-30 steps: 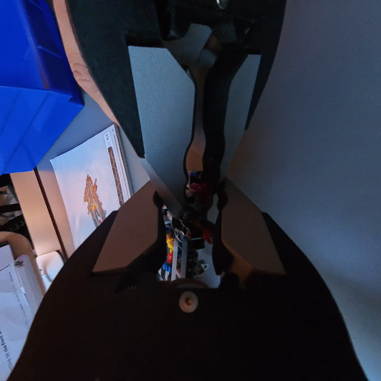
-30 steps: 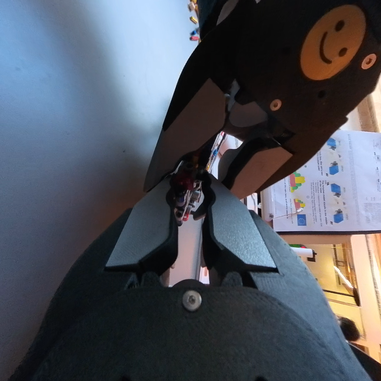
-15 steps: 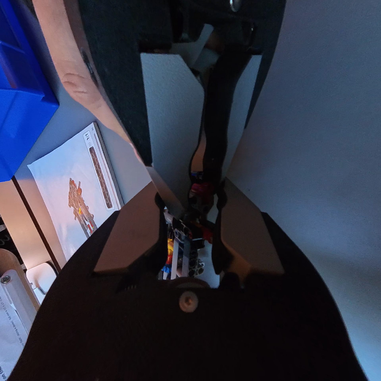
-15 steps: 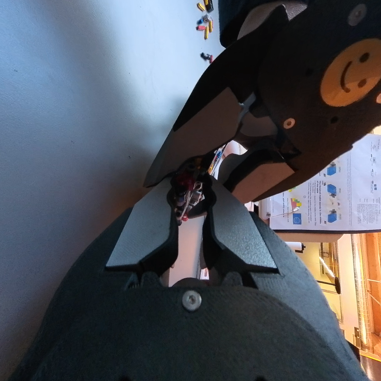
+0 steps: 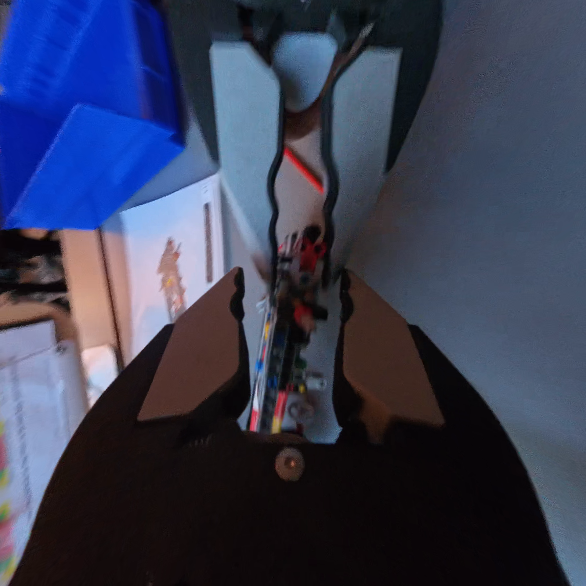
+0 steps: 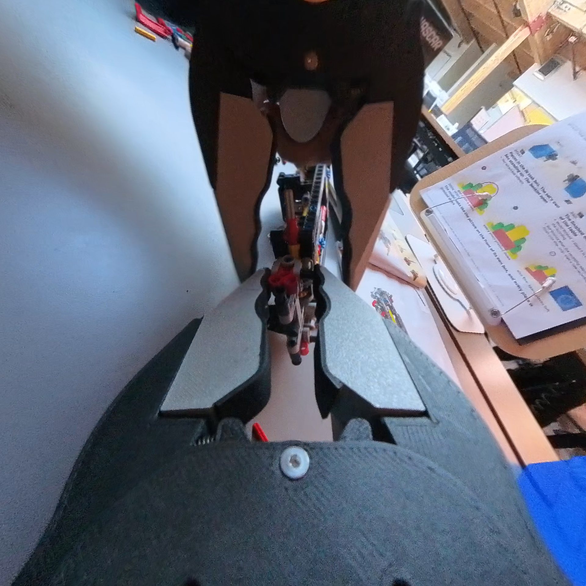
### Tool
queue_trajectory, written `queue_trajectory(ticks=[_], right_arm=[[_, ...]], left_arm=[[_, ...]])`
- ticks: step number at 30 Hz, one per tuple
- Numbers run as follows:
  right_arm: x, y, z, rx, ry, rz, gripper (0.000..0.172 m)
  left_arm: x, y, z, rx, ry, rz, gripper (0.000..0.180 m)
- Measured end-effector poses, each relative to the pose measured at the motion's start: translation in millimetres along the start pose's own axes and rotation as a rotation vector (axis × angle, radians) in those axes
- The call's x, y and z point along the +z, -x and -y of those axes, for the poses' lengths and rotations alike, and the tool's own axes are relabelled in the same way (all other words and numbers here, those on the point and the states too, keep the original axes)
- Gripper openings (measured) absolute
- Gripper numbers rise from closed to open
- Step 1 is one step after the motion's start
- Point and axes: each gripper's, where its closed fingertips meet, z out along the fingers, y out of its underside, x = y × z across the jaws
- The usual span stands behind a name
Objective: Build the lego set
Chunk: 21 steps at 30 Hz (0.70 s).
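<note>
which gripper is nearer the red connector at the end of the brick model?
Right. The right gripper has its jaws closed on the brick model right at the red connector. The left gripper stands open around the model's other end, not touching.

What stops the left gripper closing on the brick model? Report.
Probably nothing. The model lies between the left gripper's open fingers, a gap on each side; the right gripper clamps only its far end.

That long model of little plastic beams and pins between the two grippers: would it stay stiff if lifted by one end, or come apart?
The toy-brick model probably stays fairly stiff: long beams run its length. Being long and thin, it may sag or twist. Protruding pins look apt to pop off.
</note>
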Motion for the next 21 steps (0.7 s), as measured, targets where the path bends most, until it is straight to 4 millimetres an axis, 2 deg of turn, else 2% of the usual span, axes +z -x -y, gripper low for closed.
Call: queue_trajectory(ticks=[2, 4, 7, 18, 21], right_arm=[[-1, 3, 3, -0.055, -0.012, -0.018, 0.024], [-1, 5, 6, -0.04, -0.025, -0.003, 0.024], [-2, 2, 6, 0.011, -0.039, 0.018, 0.024], [-3, 0, 6, 0.059, -0.09, 0.031, 0.024], [-7, 1, 9, 0.096, -0.11, 0.07, 0.03]], left_arm=[[-10, 5, -14, -0.044, 0.007, 0.081, 0.051], [-18, 4, -19, -0.09, -0.007, 0.113, 0.047], [-22, 4, -18, -0.096, -0.019, 0.148, 0.038], [-18, 6, -20, -0.109, -0.024, 0.167, 0.031], [-18, 7, -18, -0.137, -0.025, 0.195, 0.031]])
